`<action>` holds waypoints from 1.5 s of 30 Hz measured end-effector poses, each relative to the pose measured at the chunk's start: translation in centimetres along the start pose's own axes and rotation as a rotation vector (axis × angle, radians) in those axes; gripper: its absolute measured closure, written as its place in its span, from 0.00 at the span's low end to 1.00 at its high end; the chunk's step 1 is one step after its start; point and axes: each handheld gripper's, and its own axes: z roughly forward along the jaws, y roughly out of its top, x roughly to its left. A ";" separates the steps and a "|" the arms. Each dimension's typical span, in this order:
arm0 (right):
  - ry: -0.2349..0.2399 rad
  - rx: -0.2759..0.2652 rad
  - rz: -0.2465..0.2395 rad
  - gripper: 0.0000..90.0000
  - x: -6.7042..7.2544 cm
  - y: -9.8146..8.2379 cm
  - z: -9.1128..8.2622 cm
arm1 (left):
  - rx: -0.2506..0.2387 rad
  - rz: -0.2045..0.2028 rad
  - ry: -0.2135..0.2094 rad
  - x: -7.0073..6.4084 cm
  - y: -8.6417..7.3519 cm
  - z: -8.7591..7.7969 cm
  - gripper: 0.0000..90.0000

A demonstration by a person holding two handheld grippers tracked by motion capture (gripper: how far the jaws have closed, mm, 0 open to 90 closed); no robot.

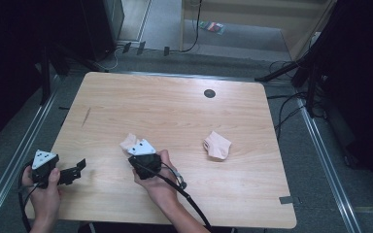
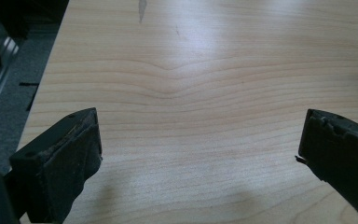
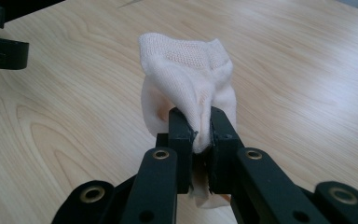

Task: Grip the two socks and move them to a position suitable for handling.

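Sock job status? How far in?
Early. Done: the right claw has gripped one pale pink sock, its jaws pinching the fabric. In hand: that sock, bunched above the table. Left: the second sock lies untouched to the right; the left claw stands open, holding nothing.

**What stays out of sight**

In the high view the right claw point(image 1: 135, 154) and its grey plate cover most of the near sock point(image 1: 128, 142); only a pale corner pokes out beyond them. In the right gripper view the lower end of that sock point(image 3: 186, 84) disappears between the clamped jaws, and the bottom edge cuts off the claw's body. The left claw point(image 2: 198, 154) in its own view is cropped: both jaws run off the bottom corners. The far sock point(image 1: 217, 145) is too small to tell how it is folded. The small dark round mark point(image 1: 209, 93) on the surface point(image 1: 175, 111) cannot be identified. The person's forearms leave the bottom edge.
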 end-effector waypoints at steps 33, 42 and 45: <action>-0.093 0.073 0.138 0.56 -2.4 -8.9 -7.7 | -0.080 0.115 -0.284 -14.8 2.4 0.8 0.00; -0.015 0.046 -0.004 0.62 -2.8 -6.2 -7.7 | -0.043 0.125 -0.307 -14.7 1.0 0.4 0.00; 0.061 0.081 -0.068 0.65 -2.2 -6.2 -6.7 | -0.035 0.120 -0.302 -14.4 0.9 0.3 0.00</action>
